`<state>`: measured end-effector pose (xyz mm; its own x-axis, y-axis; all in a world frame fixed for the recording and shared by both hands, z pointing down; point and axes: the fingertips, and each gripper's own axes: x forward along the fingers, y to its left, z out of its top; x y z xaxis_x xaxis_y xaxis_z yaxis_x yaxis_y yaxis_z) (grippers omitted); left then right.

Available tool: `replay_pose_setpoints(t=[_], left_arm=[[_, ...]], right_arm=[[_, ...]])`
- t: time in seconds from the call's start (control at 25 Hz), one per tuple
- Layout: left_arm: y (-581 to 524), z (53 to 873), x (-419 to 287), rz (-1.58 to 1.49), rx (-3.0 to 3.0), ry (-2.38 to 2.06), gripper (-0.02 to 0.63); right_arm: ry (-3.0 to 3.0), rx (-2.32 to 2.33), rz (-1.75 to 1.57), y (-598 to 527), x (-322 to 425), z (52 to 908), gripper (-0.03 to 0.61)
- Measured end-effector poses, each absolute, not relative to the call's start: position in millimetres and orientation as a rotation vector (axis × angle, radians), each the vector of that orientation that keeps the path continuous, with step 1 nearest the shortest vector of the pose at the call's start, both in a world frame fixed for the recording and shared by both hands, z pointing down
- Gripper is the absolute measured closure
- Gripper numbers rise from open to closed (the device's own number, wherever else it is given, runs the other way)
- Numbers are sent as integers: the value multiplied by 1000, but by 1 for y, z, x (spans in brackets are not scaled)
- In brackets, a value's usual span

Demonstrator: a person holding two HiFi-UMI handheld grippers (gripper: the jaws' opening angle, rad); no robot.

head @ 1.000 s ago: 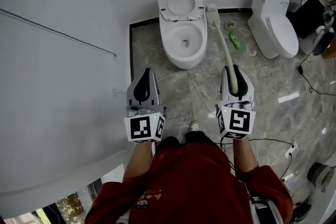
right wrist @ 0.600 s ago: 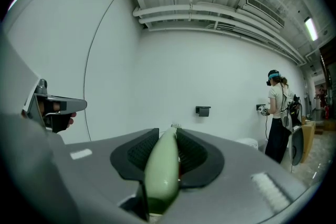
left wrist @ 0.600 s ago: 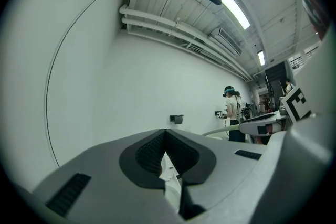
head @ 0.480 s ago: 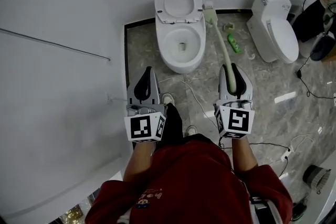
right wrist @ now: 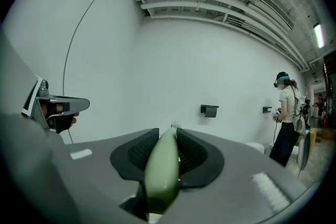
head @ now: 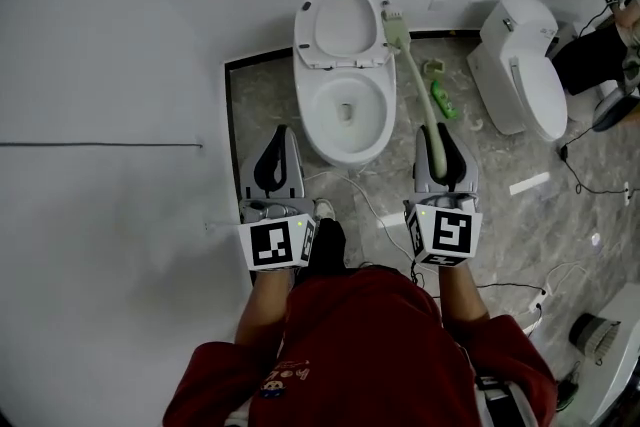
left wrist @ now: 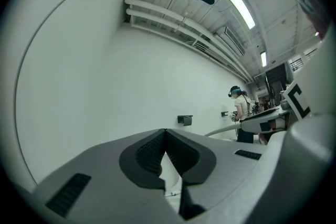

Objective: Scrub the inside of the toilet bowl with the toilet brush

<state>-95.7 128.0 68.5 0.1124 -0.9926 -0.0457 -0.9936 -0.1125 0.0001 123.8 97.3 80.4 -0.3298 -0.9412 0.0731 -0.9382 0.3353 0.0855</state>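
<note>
Two white toilets. One toilet bowl [head: 345,107], seat up and open, sits ahead, between left gripper [head: 279,137] and right gripper [head: 438,135]. The second toilet [head: 527,65], lid down, is off beyond the right gripper.

One toilet brush [head: 416,83]: pale green, long slim handle, whitish bristle head beside the raised seat, outside the bowl.

Right gripper clamped on the handle's end. Left gripper pinched together, empty.

One small green item [head: 443,101], likely a bottle, lies just right of the shaft.

The person has stepped forward. In the head view the toilet [head: 312,130] now lies nearer both grippers, its front rim about level with the tips of the left gripper [head: 282,135]. A shoe [head: 323,208] now shows beside that gripper instead of further right. The brush [head: 415,75] head has edged closer to the raised seat [head: 322,45].
</note>
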Motion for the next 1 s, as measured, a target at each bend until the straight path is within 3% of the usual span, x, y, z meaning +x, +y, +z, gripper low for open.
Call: replay_pose_setpoints(t=[0.24,0.6,1.0], left_arm=[[59,80,-134,44,-2386,2042,607],[3,103,-135,11,-2450,1979,607],[-43,196,-123,-67,-2411,2064,607]], right_arm=[[-2430,1777,-34,40,81,83,462],[-2388,1773,75,-1,69,112,462],[-2349,1660,287,-39,79,228,462]])
